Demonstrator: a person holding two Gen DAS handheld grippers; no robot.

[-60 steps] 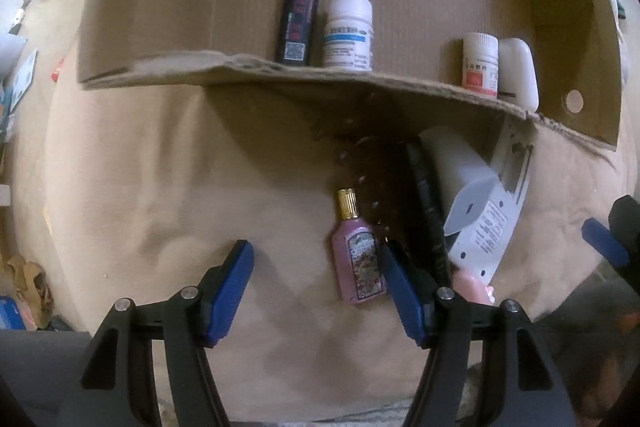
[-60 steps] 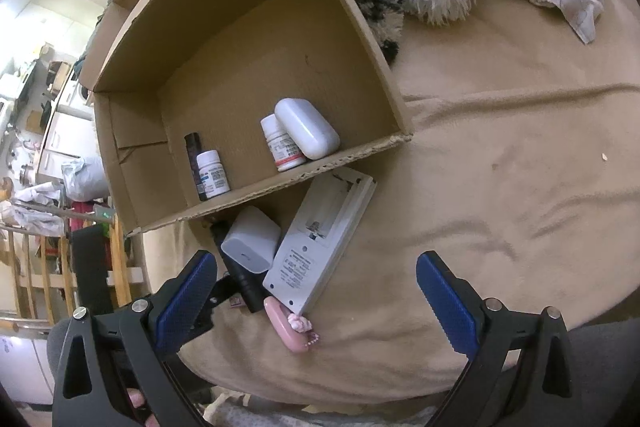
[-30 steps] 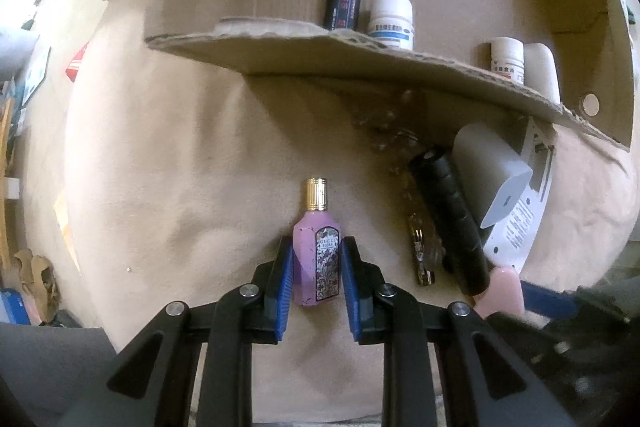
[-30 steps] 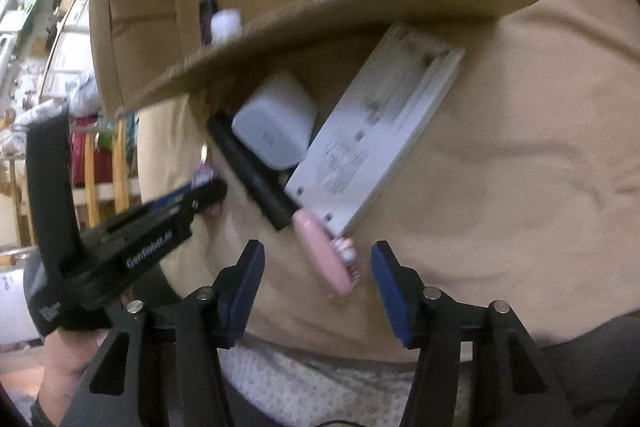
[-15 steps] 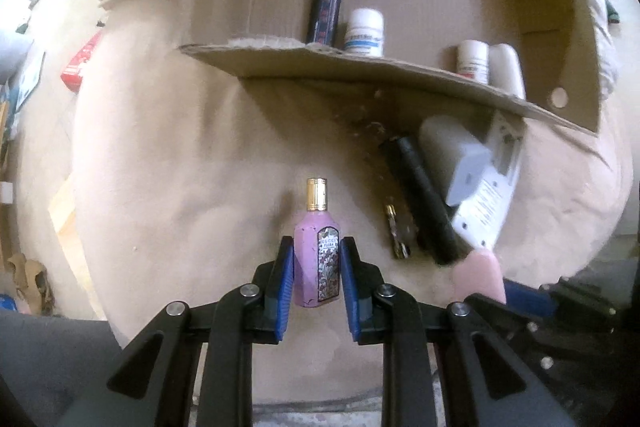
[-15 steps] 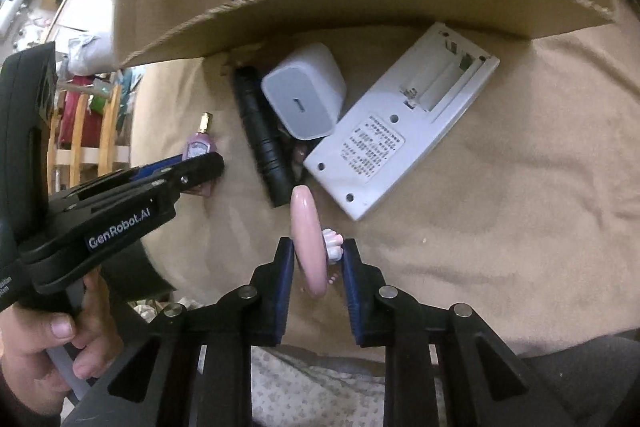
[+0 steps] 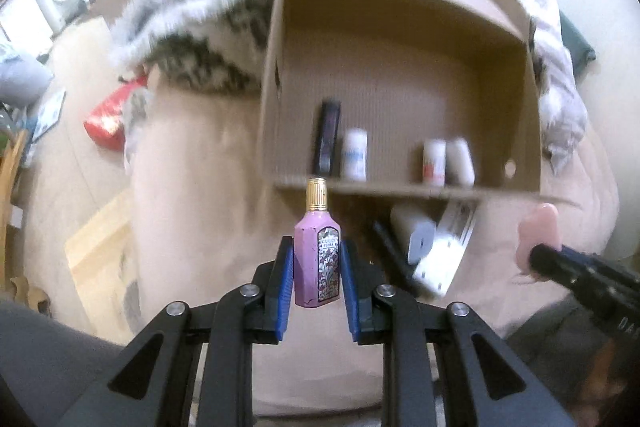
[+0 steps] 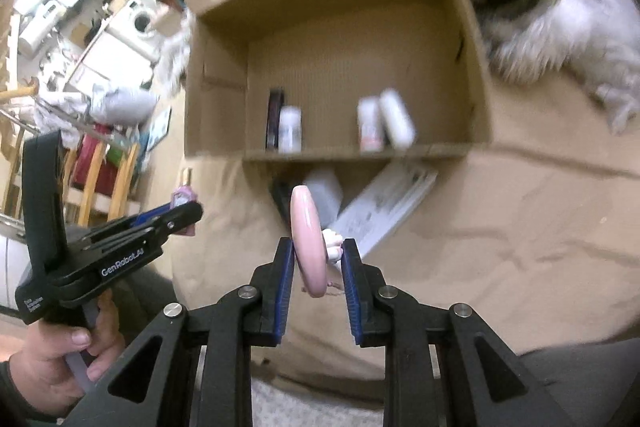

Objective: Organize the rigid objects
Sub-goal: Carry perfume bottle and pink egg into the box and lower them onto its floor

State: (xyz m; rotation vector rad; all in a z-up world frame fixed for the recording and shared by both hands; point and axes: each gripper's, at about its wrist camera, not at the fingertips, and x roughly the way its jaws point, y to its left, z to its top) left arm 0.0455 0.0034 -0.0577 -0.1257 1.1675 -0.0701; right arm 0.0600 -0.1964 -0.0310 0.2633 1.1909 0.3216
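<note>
Left gripper (image 7: 316,279) clenched on pink perfume bottle (image 7: 318,259), held at flat sides, gold cap toward 12 o'clock, below cardboard box (image 7: 400,99). Probably glass: rigid, slick, breakable. Right gripper (image 8: 316,267) clamped on pink oval trinket (image 8: 308,239), edge-on; light, smooth, slip-prone.

Soft indoor light, brightest upper left in both my views. Motion blur smears cardboard box (image 7: 400,75) and fur throw (image 8: 560,19); my tongs sharp. Fisheye bends edges, dark corners.
</note>
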